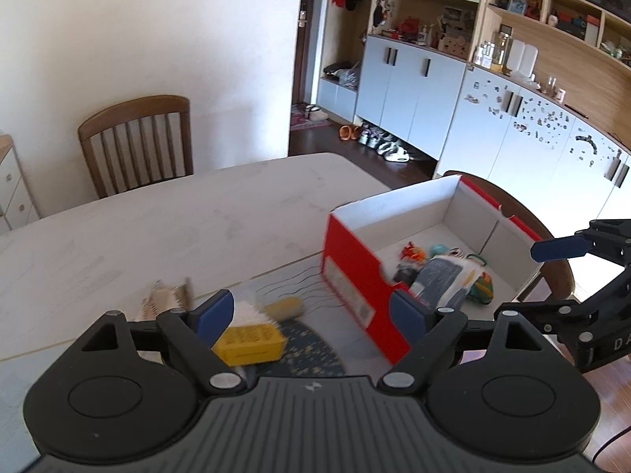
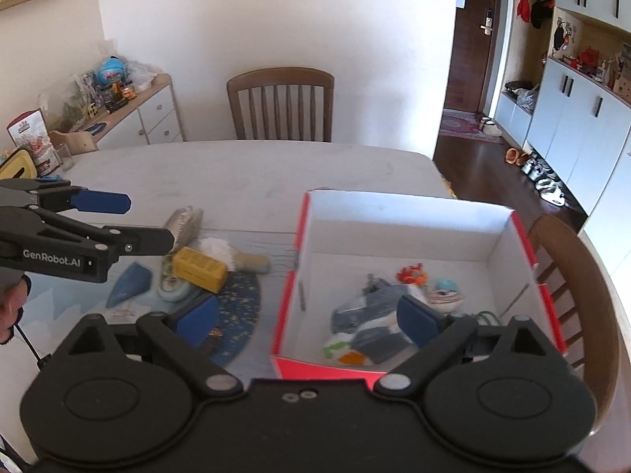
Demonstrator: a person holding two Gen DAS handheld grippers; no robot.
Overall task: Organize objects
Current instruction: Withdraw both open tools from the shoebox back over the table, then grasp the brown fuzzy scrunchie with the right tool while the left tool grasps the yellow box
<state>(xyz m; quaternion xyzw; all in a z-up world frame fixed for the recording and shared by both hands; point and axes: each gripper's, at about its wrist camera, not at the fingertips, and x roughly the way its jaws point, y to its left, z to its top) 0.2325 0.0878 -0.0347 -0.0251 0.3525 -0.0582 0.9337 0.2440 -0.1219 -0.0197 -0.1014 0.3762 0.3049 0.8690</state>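
Left wrist view, left to right. A wooden chair (image 1: 136, 140) stood at the far side of the pale table (image 1: 165, 216). On the table's patterned mat (image 1: 311, 349), a woven pouch (image 1: 163, 301) lay just beside a white brush (image 1: 252, 309) with a tan handle, and a yellow block (image 1: 250, 343) lay in front of the brush. The left gripper (image 1: 311, 313) hung above these things with its blue pads spread wide and nothing between them. To the right stood the red box (image 1: 355, 282), open-topped and white inside, holding a grey-and-white pouch (image 1: 443, 278) and small coloured toys (image 1: 414, 252). The right gripper (image 1: 560, 276) entered from the right edge, above the box's near corner.

Right wrist view, left to right. The left gripper (image 2: 130, 220) reached in from the left edge, above the pile. A blue cloth piece (image 2: 132, 283) lay on the mat (image 2: 240, 307) left of the yellow block (image 2: 199, 270) and the brush (image 2: 236, 258). The right gripper (image 2: 311, 317) hung with its jaws wide and empty, one pad over the mat and the other over the red box (image 2: 286, 311). Inside the box lay the grey-and-white pouch (image 2: 363, 315), an orange toy (image 2: 412, 274) and a round teal-topped toy (image 2: 445, 293). A second chair (image 2: 568, 276) stood at the table's right side.
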